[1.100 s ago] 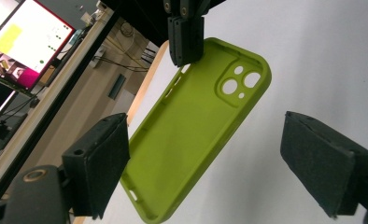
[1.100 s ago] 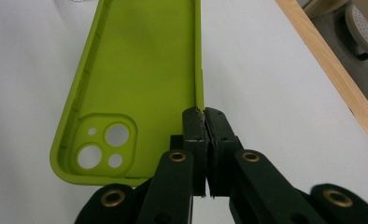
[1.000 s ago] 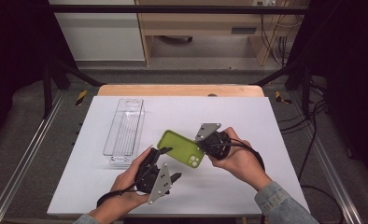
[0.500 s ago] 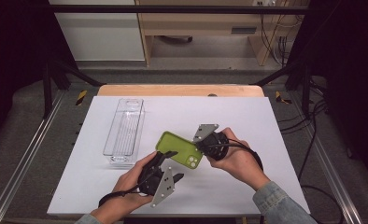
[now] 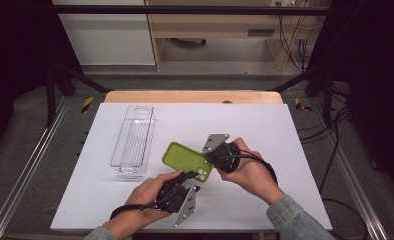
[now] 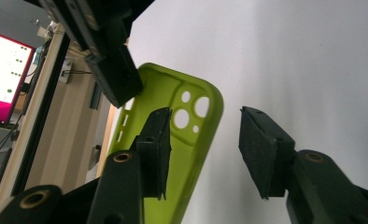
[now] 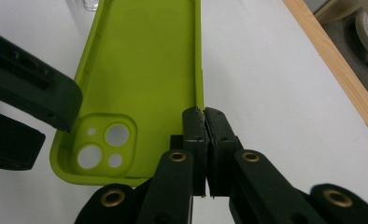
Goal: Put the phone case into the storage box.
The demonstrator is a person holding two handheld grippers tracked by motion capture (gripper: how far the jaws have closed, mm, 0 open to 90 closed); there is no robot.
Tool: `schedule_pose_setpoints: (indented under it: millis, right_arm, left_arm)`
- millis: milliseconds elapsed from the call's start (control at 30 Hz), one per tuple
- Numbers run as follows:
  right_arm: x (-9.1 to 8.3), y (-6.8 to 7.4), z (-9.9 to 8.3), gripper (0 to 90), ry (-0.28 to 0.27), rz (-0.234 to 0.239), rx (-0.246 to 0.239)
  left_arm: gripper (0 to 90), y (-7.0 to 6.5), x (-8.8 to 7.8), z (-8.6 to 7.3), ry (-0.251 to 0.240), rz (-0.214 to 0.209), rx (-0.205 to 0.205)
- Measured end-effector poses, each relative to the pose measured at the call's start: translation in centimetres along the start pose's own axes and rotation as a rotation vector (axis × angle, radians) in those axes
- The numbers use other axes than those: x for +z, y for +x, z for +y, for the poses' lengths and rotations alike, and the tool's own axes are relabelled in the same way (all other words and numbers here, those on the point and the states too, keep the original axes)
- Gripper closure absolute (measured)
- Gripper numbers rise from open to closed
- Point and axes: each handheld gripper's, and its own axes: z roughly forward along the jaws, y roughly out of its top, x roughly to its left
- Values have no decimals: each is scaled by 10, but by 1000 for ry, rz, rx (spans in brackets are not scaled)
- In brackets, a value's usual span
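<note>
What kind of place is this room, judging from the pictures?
Probably a lab or workshop set up for recording handling tasks. A white table stands inside a dark metal frame, cables hang near a wooden bench behind, and a lit monitor stands to the side.

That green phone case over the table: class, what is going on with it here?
A person works with a gripper in each hand. The right gripper is shut on the side wall of the green phone case, holding it above the white table. The left gripper has just been closing around the case's camera end, its pads not yet pressing. A clear bin stands nearby.
</note>
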Motion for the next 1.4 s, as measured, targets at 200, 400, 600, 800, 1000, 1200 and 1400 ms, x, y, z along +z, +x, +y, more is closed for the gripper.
schedule_pose_setpoints:
  millis: [200,400,600,800,1000,1200,1400]
  right_arm:
    - [0,0,1,883,7,-3,-3]
    - [-2,2,2,883,-4,3,-5]
    - [-6,6,6,883,-4,3,-20]
    - [-5,6,9,882,-12,3,-32]
    - [-2,8,12,879,-26,12,-38]
    - [-1,7,16,869,-28,16,-52]
    - [-6,-1,17,662,-146,58,79]
  left_arm:
    - [646,-1,2,0,11,-13,23]
    - [684,2,2,2,20,-21,46]
    - [741,3,2,4,19,-28,79]
    - [794,1,3,5,28,-28,110]
    - [826,-3,3,6,39,-13,124]
    - [832,-5,3,5,47,7,115]
    - [860,-3,1,2,44,20,91]
